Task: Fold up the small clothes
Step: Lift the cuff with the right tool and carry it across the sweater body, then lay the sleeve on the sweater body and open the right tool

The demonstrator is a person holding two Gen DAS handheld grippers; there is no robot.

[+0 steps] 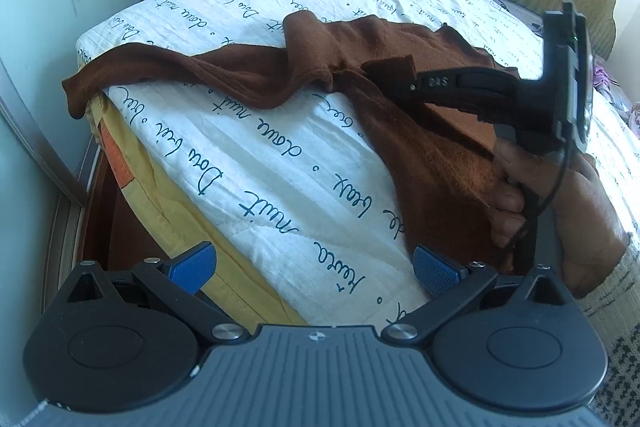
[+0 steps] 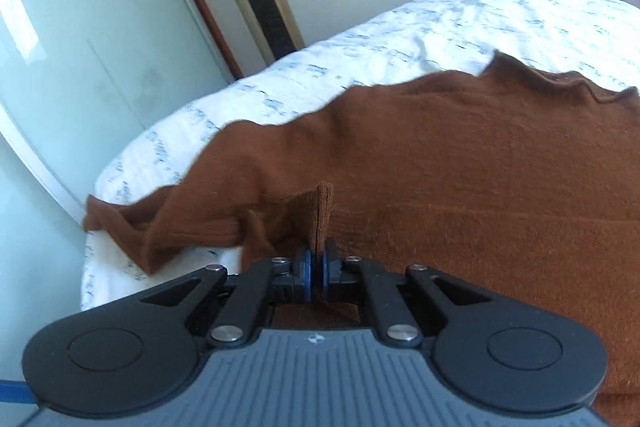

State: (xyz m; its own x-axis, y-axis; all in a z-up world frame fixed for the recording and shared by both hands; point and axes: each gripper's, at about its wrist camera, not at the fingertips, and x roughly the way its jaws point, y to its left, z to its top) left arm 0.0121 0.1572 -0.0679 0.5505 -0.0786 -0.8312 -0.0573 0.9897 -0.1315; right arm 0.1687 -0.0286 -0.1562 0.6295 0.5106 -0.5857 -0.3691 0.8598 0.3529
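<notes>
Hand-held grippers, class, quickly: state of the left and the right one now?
Left hand-held gripper: open, holding nothing, above the white quilted bedspread with handwriting print.
Right hand-held gripper: closed on a fold of the brown knitted sweater.

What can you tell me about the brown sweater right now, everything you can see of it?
The brown sweater is a soft, fuzzy knit, rust-brown, lying spread and rumpled on the white quilt printed with handwriting. One long sleeve trails to the bed's corner and droops over the edge. Its neckline looks wavy and ribbed. The right gripper is shut on a ribbed cuff or hem edge, holding it over the body. The left gripper is open, not touching it.
</notes>
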